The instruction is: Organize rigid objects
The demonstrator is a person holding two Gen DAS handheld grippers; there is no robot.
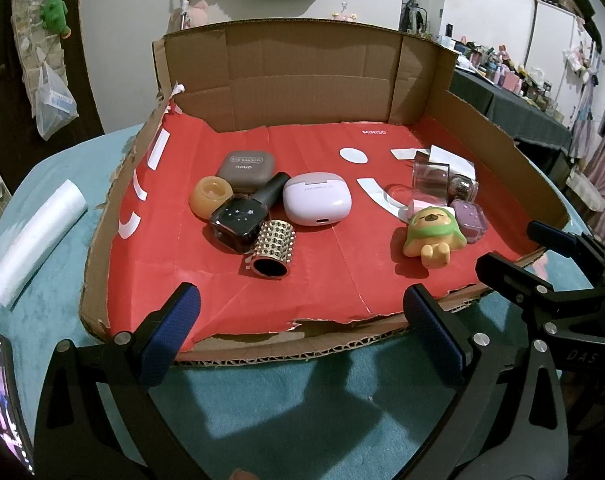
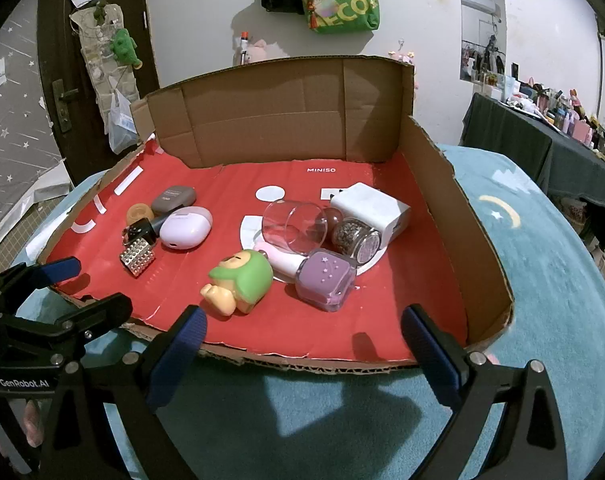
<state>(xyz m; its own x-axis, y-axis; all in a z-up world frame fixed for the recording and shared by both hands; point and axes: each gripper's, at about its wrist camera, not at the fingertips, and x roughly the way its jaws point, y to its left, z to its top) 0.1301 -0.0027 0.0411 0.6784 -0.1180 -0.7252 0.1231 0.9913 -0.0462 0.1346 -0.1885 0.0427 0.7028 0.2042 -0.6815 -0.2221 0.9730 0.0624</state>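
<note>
A cardboard tray [image 1: 286, 76] lined with red paper holds two clusters. On the left lie a grey eyeshadow case [image 1: 244, 165], an amber jar [image 1: 210, 196], a black nail polish bottle [image 1: 242, 216], a lilac earbud case [image 1: 317, 203] and a studded gold cylinder [image 1: 271, 249]. On the right lie a green-hooded figurine [image 2: 238, 280], a purple nail polish bottle [image 2: 326, 280], a clear glass [image 2: 294, 226], a small glitter jar [image 2: 356, 236] and a white charger [image 2: 372, 210]. My left gripper [image 1: 302, 332] and right gripper [image 2: 302, 340] are open and empty at the tray's front edge.
The tray sits on a teal cloth [image 1: 302, 420]. A white roll [image 1: 38, 236] lies left of the tray, and a phone [image 1: 2, 400] at the near left. The tray has tall back and right walls [image 2: 442, 184]. A cluttered dark table [image 2: 542, 148] stands far right.
</note>
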